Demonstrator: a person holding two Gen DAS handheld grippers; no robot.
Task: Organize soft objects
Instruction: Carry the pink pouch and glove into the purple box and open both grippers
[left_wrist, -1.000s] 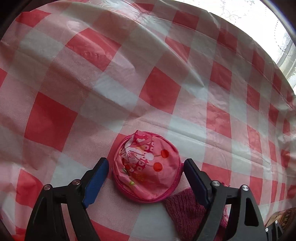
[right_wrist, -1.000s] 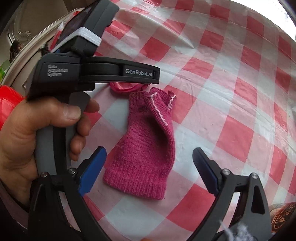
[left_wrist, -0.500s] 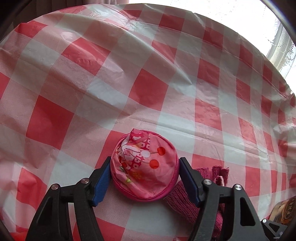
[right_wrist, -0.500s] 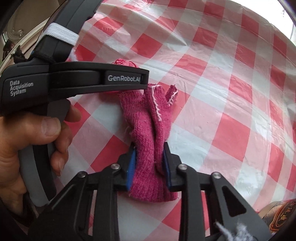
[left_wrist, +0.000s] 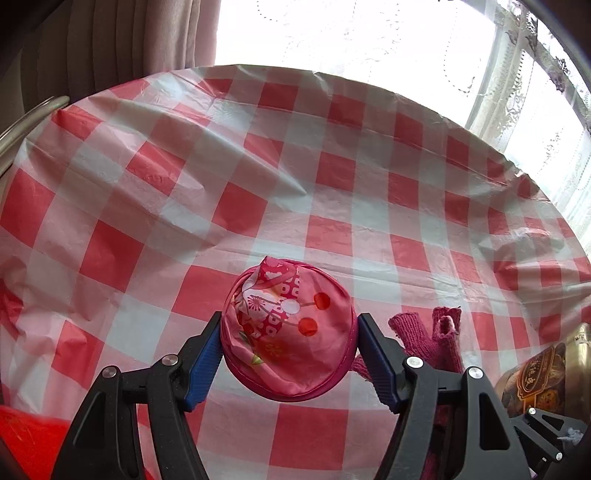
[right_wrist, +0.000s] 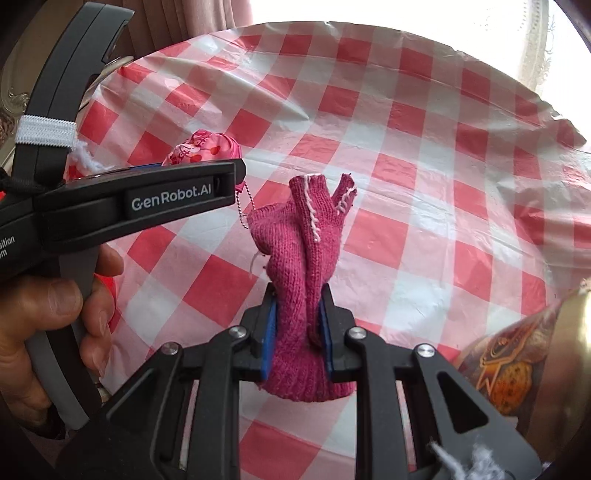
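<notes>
My left gripper (left_wrist: 289, 349) is shut on a round pink patterned fabric pouch (left_wrist: 290, 332) and holds it above the red-and-white checked tablecloth (left_wrist: 258, 192). The pouch also shows in the right wrist view (right_wrist: 203, 149), above the left gripper's body, with a small ball chain hanging from it. My right gripper (right_wrist: 297, 332) is shut on a magenta knitted fingerless glove (right_wrist: 304, 251), squeezing its cuff end and holding it up off the cloth. The glove's finger stubs also show in the left wrist view (left_wrist: 439, 336), just right of the pouch.
A brown printed tin or jar (right_wrist: 517, 358) stands at the right near the front; it also shows in the left wrist view (left_wrist: 535, 376). Something red (left_wrist: 29, 439) lies at the lower left. Curtains and a bright window (left_wrist: 369, 33) lie beyond the table's far edge.
Both grippers went from open around their objects to shut on them. Both have since lifted, raising the pouch and the glove off the cloth; more of the far table and window shows.
</notes>
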